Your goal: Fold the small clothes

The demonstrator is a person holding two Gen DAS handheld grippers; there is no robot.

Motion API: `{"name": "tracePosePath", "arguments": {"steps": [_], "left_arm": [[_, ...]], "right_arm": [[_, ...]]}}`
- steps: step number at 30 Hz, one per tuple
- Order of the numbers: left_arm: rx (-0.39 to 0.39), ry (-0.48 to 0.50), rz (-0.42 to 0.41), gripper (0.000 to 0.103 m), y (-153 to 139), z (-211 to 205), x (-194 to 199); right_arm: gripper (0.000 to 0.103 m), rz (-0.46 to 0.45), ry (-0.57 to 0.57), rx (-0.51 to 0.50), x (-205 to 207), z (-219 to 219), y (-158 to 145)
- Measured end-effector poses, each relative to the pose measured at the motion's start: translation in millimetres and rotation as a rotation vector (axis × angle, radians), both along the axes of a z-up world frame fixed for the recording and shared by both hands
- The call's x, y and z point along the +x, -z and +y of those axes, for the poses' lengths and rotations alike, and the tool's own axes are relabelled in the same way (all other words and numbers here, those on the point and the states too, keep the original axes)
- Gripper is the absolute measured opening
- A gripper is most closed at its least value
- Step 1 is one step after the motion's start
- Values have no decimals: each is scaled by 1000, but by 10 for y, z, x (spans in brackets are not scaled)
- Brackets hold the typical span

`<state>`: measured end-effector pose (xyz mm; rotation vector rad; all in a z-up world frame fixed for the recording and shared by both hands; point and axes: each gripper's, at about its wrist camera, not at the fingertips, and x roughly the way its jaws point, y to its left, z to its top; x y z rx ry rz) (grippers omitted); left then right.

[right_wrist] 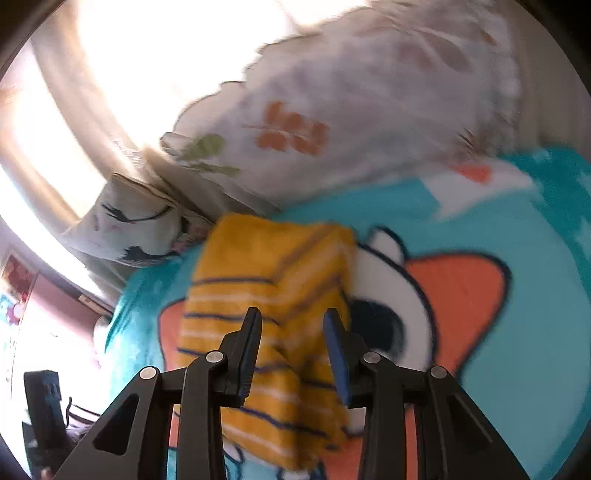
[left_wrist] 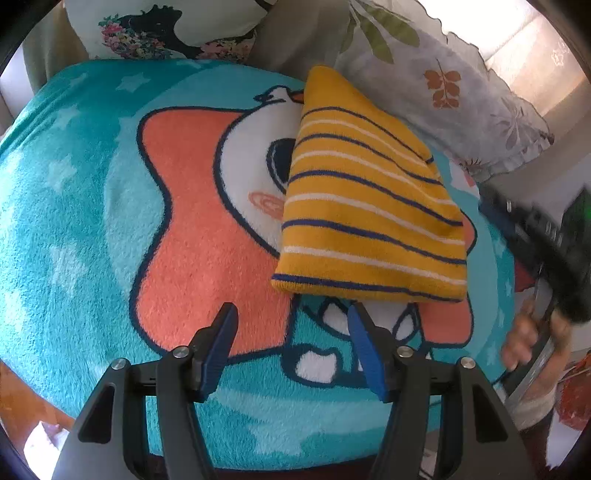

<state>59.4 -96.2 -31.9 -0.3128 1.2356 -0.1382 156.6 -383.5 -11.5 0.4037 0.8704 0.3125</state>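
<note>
A small yellow knit garment (left_wrist: 365,199) with navy and white stripes lies folded on a teal cartoon blanket (left_wrist: 92,221). My left gripper (left_wrist: 291,314) is open and empty, just short of the garment's near hem. In the blurred right wrist view my right gripper (right_wrist: 293,317) is open above the same garment (right_wrist: 273,295), which shows between the fingers; the jaws do not close on it. The right gripper's body and the hand holding it (left_wrist: 535,332) show at the right edge of the left wrist view.
A leaf-print pillow (left_wrist: 443,81) lies behind the garment at the right. A second printed cushion (left_wrist: 159,33) lies at the back left. The blanket also shows in the right wrist view (right_wrist: 517,314). Bright windows (right_wrist: 147,55) are behind the pillows.
</note>
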Motion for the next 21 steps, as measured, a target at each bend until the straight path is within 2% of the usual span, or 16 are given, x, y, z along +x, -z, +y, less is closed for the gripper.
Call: {"name": "tracePosePath", "arguments": {"steps": [3,5,7,9,11,12,17,21], "left_arm": [[54,18,-31,61,-77,-42,-47],[89,20,-55,62,-146,-34,-89],[127,13,-79,67,-220,-9,-138],[163,9,-105,69,-290,41,-211],[189,13,-128,70,-327,88,-274],[197,14,-133,70,-332,102,-293],[176,25,-133,74,-288,177,-338],[172,67,-148,74,-246,222,-359]], "right_arm": [[37,-8,-64,-18,155,234,19],[37,25,-104,-107,295,420,171],[39,107,-69,-220,430,465,377],[40,124,-31,-181,438,337,451],[46,107,6,-125,371,214,401],[51,91,23,-129,324,179,366],[53,83,78,-139,6,33,257],[58,77,78,-216,-322,146,183]]}}
